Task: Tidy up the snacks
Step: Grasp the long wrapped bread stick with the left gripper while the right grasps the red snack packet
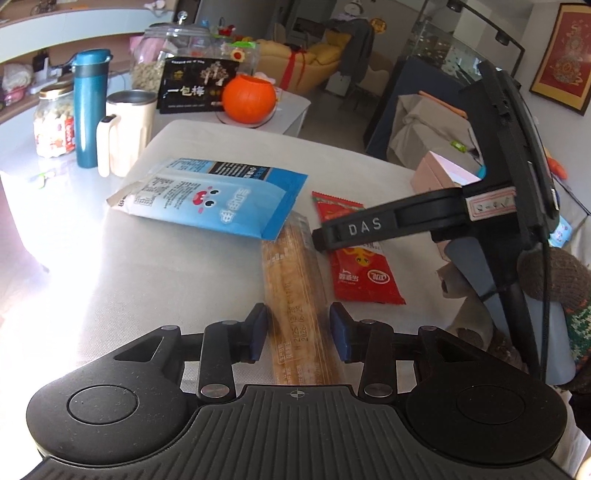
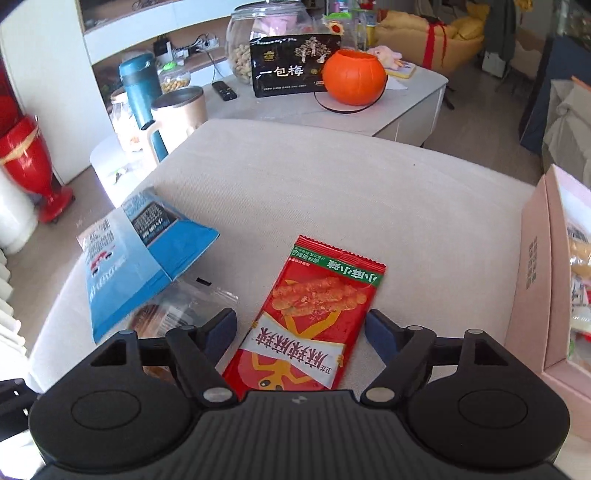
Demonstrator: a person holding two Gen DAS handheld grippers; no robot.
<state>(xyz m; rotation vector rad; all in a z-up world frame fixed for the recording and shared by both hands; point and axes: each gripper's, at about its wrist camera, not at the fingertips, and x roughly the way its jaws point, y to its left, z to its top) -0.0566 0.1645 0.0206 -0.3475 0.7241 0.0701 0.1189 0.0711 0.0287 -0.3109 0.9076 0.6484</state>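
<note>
A long clear pack of biscuits (image 1: 295, 291) lies on the beige cushion (image 1: 184, 280), its far end under a blue snack bag (image 1: 218, 195). My left gripper (image 1: 298, 332) is open, its blue pads on either side of the biscuit pack, not touching it. A red snack packet (image 2: 314, 325) lies beside the biscuits; it also shows in the left wrist view (image 1: 358, 266). My right gripper (image 2: 301, 328) is open with its fingers straddling the red packet. The right gripper also shows in the left wrist view (image 1: 321, 240). The blue bag (image 2: 147, 251) lies to its left.
A pink open box (image 2: 546, 280) with several snacks stands at the cushion's right edge. Behind is a low table (image 2: 406, 107) with an orange pumpkin bucket (image 2: 352, 75), a black plum box (image 2: 291, 66), a glass jar (image 2: 258, 33), a teal bottle (image 1: 88, 107) and a cream mug (image 1: 127, 129).
</note>
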